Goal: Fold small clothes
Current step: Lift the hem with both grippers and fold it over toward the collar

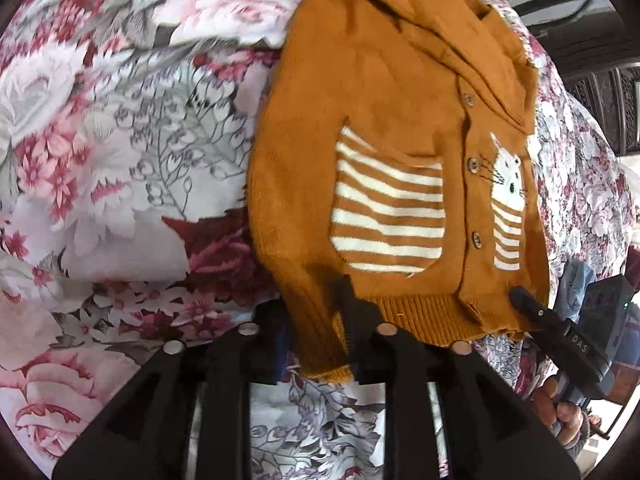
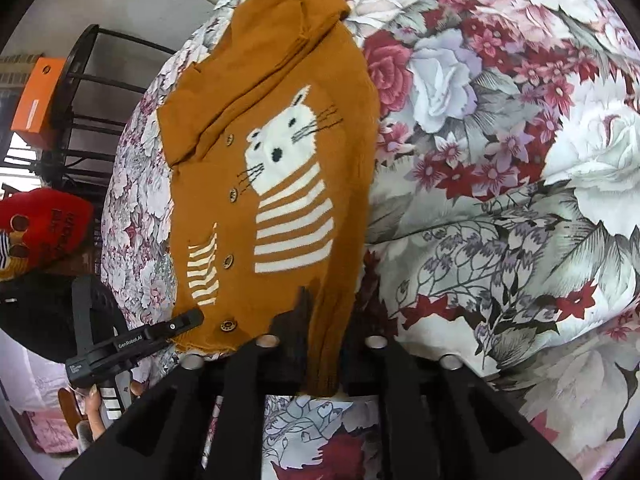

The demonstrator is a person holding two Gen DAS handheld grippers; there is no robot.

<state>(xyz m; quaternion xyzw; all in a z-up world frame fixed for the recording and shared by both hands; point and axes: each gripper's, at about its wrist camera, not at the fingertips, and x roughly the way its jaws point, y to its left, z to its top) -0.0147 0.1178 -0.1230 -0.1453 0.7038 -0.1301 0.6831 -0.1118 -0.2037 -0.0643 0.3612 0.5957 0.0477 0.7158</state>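
Floral bedding (image 1: 120,152) in pink, maroon and grey covers the whole work surface, with dark railings and an orange box (image 2: 38,96) past its far edge. On it, the left gripper (image 1: 348,312) has its jaws closed tight on the bottom hem of a small mustard-brown knit cardigan (image 1: 380,128), close to where the sleeve hangs down beside the body. The right gripper (image 2: 304,312) is likewise clamped shut on the hem at the garment's opposite lower corner, next to the other sleeve. The cardigan lies face up and spread lengthwise away from both tools, hood (image 2: 296,12) at the far end, buttons running down its middle, a white whiskered cat with a striped body (image 2: 292,184) on one front panel and a striped pocket (image 1: 390,208) on the other. A person's hand (image 1: 568,412) holds the right tool's handle at the bedding's edge.
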